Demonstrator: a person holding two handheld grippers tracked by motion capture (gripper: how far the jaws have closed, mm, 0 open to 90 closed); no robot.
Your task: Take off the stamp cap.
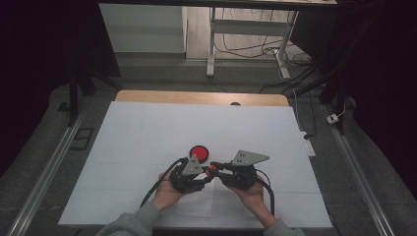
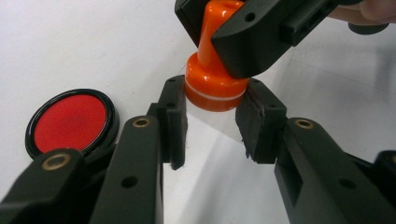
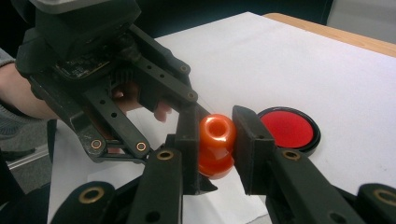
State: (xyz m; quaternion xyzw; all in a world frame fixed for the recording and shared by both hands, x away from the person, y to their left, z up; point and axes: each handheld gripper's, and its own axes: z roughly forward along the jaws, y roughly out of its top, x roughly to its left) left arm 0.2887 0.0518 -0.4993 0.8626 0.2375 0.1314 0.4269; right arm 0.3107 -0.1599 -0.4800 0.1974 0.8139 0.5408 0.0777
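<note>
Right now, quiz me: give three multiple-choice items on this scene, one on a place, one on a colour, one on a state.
1. Where does the round red pad lie?
A. On the white sheet, beside the grippers
B. Between two jaws
C. On bare wood

2. What colour is the held stamp?
A. Blue
B. Orange
C. Green

3. How does the right hand-held gripper stand?
A. Wide open
B. Laid down on the table
C. Shut on the stamp

Answers: 1 A, the pad rests on the sheet, apart from the jaws. 2 B, its glossy body is orange. 3 C, both pads press on the stamp's handle.
</note>
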